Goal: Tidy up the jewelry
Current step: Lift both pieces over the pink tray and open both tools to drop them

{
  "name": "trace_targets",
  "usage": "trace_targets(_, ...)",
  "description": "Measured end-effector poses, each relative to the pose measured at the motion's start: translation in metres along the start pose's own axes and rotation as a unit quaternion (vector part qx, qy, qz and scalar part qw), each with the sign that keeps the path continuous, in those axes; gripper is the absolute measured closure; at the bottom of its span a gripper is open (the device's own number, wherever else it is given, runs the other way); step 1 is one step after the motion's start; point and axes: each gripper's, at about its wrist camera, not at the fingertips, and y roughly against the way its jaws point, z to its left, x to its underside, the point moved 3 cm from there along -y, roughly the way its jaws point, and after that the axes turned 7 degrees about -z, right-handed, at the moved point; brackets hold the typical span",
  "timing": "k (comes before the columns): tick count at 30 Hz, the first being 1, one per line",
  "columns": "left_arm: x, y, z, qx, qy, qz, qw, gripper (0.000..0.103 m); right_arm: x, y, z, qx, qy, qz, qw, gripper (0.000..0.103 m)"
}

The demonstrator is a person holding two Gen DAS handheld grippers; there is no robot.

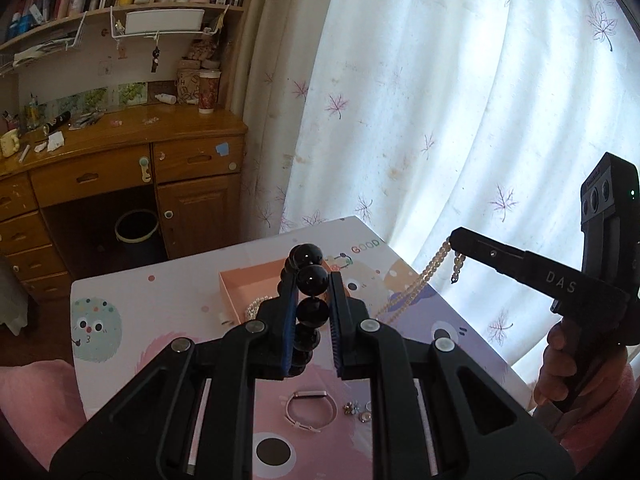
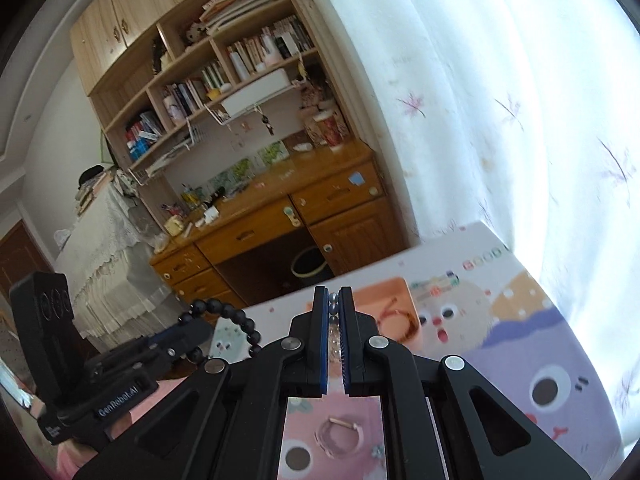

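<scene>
Bedroom scene: wooden desk [image 1: 120, 148] with bookshelves [image 2: 224, 64] at the back, leaf-print curtain [image 1: 460, 100] lit from behind, dark bin [image 1: 136, 232] under the desk. Up front we see a cartoon-print table [image 1: 152, 312] carrying the jewelry. Our left gripper [image 1: 313, 280] is raised over the table, its fingers closed down on a black bead bracelet [image 1: 308, 280]; big glossy beads sit between the blue pads, and the loop arches up past the fingertips. From the right wrist view the same bracelet [image 2: 224, 312] curves out of the left gripper [image 2: 188, 334] at the left edge. Our right gripper [image 2: 333, 300] has its fingers nearly together, clamped on a pearl necklace [image 2: 333, 336] whose small beads run down the narrow slot between the pads. In the left wrist view the right gripper [image 1: 454, 238] holds that necklace [image 1: 420, 276] in the air, strands hanging down toward the table, one short end with a clasp dangling beside the tip. A pink box [image 1: 248, 284] lies open on the table beyond the left gripper, something pale and beaded in it; in the right view a red cord bracelet [image 2: 396, 320] lies in the box [image 2: 384, 292]. Near the front edge lies a pink band [image 1: 310, 410], with small earrings [image 1: 358, 410] just beside it, all on the table and apart from both grippers.
</scene>
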Motion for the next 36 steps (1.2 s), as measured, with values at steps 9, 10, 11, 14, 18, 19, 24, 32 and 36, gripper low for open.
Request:
trace_targets(9,-0.022,-0.045,-0.002,-0.026,0.015,-0.001,0.9995,0.091,-0.058,-0.046,0.02,-0.052,0.025,0.009,0.998,0.098)
trace_targets(10,-0.022,-0.053,-0.001,-0.03,0.022,0.002,0.9993,0.091,-0.062,-0.053,0.02,-0.059,0.027,0.016,0.998,0.098)
trace_targets(11,-0.02,-0.06,0.0,-0.03,0.027,0.006,0.9992,0.091,-0.064,-0.062,0.019,-0.062,0.028,0.023,0.997,0.098)
trace_targets(14,-0.014,-0.082,0.002,-0.038,0.037,0.02,0.9984,0.091,-0.066,-0.085,0.01,-0.071,0.026,0.043,0.996,0.098)
trace_targets(18,-0.002,-0.107,0.006,-0.055,0.051,0.036,0.9965,0.091,-0.061,-0.114,-0.006,-0.079,0.026,0.072,0.994,0.098)
trace_targets(19,0.0,-0.113,0.006,-0.06,0.054,0.039,0.9959,0.091,-0.062,-0.121,-0.01,-0.081,0.022,0.081,0.993,0.098)
trace_targets(24,0.014,-0.14,0.013,-0.087,0.073,0.062,0.9915,0.089,-0.038,-0.151,-0.031,-0.076,0.0,0.123,0.989,0.095)
trace_targets(32,0.023,-0.142,0.033,-0.114,0.125,0.063,0.9835,0.047,-0.022,-0.169,-0.067,-0.056,-0.023,0.135,0.989,0.037)
trace_targets(36,0.033,-0.13,0.047,-0.136,0.139,0.073,0.9781,0.043,-0.011,-0.161,-0.078,-0.039,0.001,0.139,0.99,0.029)
